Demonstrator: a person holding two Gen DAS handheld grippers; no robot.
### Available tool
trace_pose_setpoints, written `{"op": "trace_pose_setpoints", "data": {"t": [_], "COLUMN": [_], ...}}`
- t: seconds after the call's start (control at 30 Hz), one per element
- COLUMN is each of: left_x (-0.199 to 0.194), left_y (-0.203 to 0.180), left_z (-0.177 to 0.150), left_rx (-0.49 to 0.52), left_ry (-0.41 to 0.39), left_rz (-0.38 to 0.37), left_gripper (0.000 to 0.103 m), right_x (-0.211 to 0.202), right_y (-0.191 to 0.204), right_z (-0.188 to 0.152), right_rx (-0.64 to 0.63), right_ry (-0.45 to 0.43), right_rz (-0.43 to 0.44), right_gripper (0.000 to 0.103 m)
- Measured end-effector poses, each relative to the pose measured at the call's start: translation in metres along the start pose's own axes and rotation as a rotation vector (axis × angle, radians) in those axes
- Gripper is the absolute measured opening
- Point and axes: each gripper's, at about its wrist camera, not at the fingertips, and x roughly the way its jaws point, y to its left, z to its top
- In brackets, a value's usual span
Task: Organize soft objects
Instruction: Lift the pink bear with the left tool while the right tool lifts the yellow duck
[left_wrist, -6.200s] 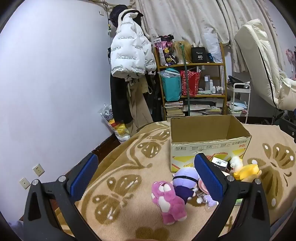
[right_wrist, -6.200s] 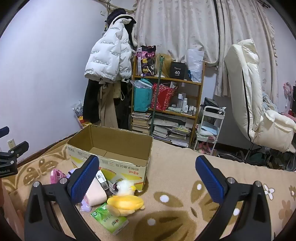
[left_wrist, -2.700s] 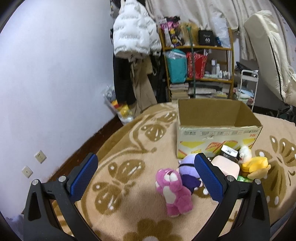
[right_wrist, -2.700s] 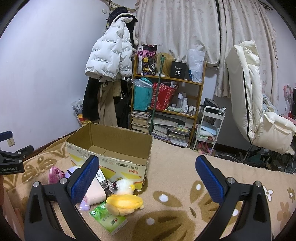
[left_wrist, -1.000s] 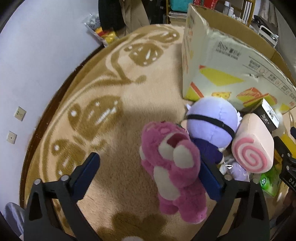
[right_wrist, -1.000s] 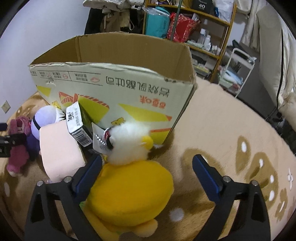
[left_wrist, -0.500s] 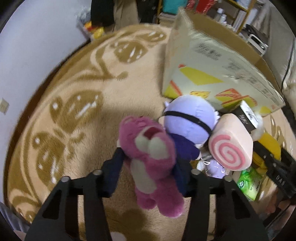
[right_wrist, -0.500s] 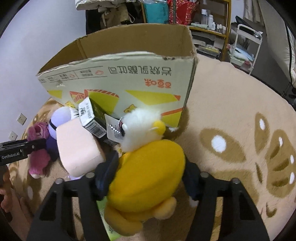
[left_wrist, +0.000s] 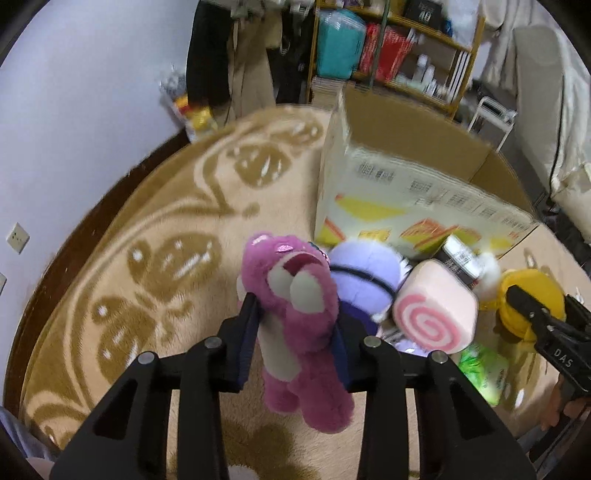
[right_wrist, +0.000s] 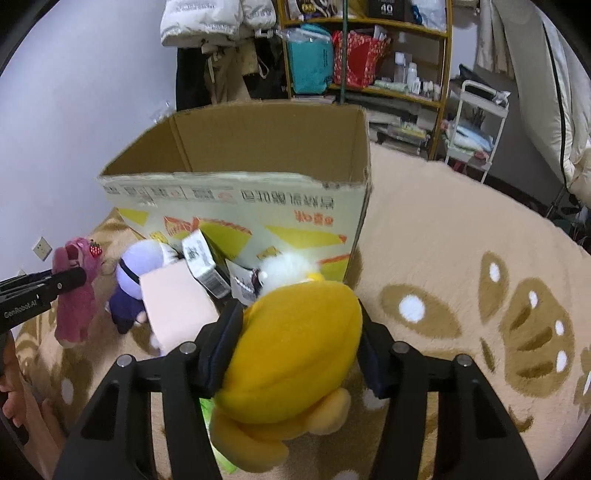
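My left gripper (left_wrist: 295, 328) is shut on a pink plush bear (left_wrist: 295, 317) and holds it above the blanket; the bear also shows in the right wrist view (right_wrist: 74, 291). My right gripper (right_wrist: 299, 339) is shut on a yellow plush duck (right_wrist: 291, 354), seen too in the left wrist view (left_wrist: 528, 295). A purple plush (left_wrist: 364, 277) and a pink swirl-roll plush (left_wrist: 436, 310) lie in front of the open cardboard box (right_wrist: 236, 206).
A small black-and-white carton (right_wrist: 201, 262) leans on the box front. A green packet (left_wrist: 484, 369) lies on the patterned blanket (left_wrist: 147, 258). A shelf (right_wrist: 369, 55), hanging coats, a white cart (right_wrist: 476, 125) and a chair stand behind.
Both grippers came down from above the bed, closed on the bear and the duck, and have lifted them slightly in the last half second.
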Motion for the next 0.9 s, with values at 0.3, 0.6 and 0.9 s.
{"op": "trace_pose_setpoints", "data": {"t": [0.3,0.6,0.9], "left_x": [-0.037,-0.065,-0.091], "left_y": [-0.002,-0.011,-0.036], "left_z": [0.003,0.005,0.016], "left_rx": [0.012,0.043,0.117], "left_ry": [-0.162,-0.291,-0.392], "left_rz": [0.003,0.025,0.031], "left_gripper": [0.035,0.034,0.034], "right_x": [-0.044,-0.087,-0.087], "right_y": [0.005,0.01,0.023], "right_z": [0.008,0.028,0.054], "right_rx": [-0.022,-0.033,-0.069], "right_ry": [-0.194,-0.386,-0.424], "right_rz": [-0.043,-0.036,-0.022], "right_gripper": [0.058,0.058,0.058]}}
